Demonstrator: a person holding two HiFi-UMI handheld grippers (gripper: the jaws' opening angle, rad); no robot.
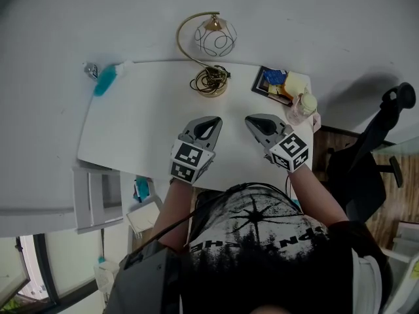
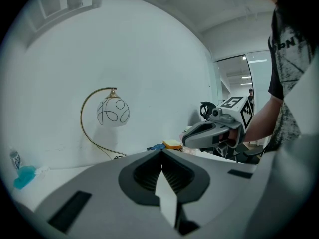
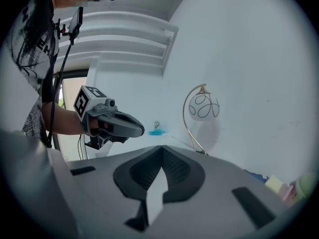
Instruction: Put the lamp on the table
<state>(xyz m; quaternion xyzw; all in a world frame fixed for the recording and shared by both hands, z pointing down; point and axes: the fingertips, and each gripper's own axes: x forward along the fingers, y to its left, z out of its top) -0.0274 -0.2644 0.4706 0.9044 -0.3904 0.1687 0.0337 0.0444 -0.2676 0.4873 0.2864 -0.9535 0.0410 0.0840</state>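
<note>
The left tongs (image 1: 211,120) and the right tongs (image 1: 251,120) sit side by side over the near edge of the tabletop (image 1: 144,129). Both are shut tight, and there is nothing in them. Far back, the lamp (image 1: 215,39) stands upright at the far edge, near the middle, close to the wall. It looks like the lamp is already put down, so I think the job is done. Next, the tongs just need to back away without bumping it.
</note>
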